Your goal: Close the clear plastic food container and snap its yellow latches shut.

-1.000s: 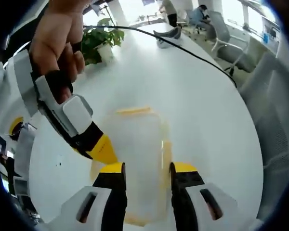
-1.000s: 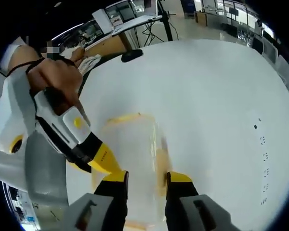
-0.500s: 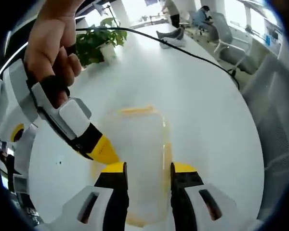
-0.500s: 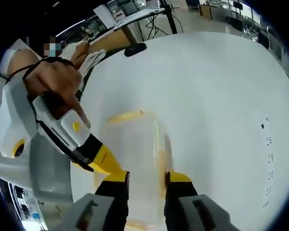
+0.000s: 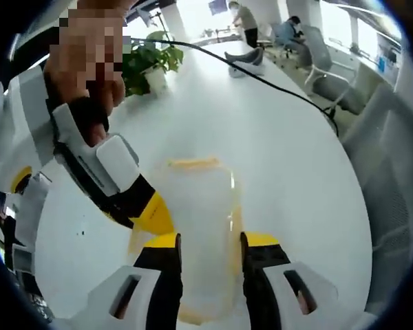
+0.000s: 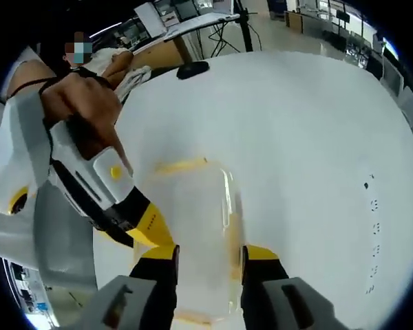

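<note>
Comparing with a moment ago, little has changed: my left gripper (image 5: 208, 238) and right gripper (image 6: 210, 251) jaws still stand parted over the clear rectangular plastic food container (image 5: 196, 234) (image 6: 193, 237) (yellow latches) on the white bench (image 5: 289, 151).

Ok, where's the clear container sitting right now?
The clear container lies on the white table, straight ahead between the left gripper's jaws, with the right gripper at its left edge.

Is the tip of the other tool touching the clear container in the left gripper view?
Cannot tell. In the left gripper view the right tool overlaps the container edge, but the blur hides contact or gap.
</note>
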Demonstrator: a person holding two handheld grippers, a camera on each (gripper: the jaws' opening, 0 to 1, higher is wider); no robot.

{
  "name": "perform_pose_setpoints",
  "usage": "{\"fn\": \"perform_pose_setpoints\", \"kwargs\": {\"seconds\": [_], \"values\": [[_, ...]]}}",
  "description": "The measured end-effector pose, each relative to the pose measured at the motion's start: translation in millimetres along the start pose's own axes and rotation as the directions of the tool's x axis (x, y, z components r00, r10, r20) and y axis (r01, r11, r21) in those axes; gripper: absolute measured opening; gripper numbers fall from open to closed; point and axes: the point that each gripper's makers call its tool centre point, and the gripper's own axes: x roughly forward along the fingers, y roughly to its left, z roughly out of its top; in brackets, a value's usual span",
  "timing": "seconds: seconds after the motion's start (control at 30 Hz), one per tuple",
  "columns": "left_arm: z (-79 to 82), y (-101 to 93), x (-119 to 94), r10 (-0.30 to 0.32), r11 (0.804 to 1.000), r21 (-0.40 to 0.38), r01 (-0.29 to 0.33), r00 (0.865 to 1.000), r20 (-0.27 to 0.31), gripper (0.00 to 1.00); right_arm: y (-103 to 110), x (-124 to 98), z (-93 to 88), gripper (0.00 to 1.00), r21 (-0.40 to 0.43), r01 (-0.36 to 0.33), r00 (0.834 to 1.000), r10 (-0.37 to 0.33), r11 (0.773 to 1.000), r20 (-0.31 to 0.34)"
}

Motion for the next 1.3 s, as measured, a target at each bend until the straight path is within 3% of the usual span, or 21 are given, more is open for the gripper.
{"fn": "perform_pose_setpoints", "kwargs": {"seconds": [0.07, 0.17, 0.6, 1.0, 1.3], "values": [[-1.3, -2.7, 0, -0.004, 0.999, 0.049, 0.004, 1.0, -0.012, 0.33, 2, -3, -3.4, 0.36, -0.005, 0.012, 1.0, -0.012, 1.0, 0.012], [-0.7, -4.6, -2, -0.01, 1.0, 0.028, 0.01, 1.0, -0.003, 0.38, 2, -7, -7.6, 0.42, -0.003, 0.02, 1.0, -0.02, 1.0, 0.009], [-11.1, 0.7, -9, -0.002, 1.0, 0.029, 0.003, 0.999, -0.035, 0.39, 9, -18, -12.5, 0.52, -0.066, 0.059, 0.998, -0.059, 0.996, 0.008], [-32.9, 6.0, -19, -0.019, 1.0, 0.001, 0.02, 0.994, -0.109, 0.48, 18, -20, -21.3, 0.58, -0.085, 0.094, 0.995, -0.096, 0.992, -0.015], [-31.7, 9.8, -24, -0.022, 1.0, 0.01, 0.023, 0.993, -0.117, 0.57, 26, -24, -26.8, 0.65, -0.102, 0.116, 0.993, -0.119, 0.988, -0.019]]}}
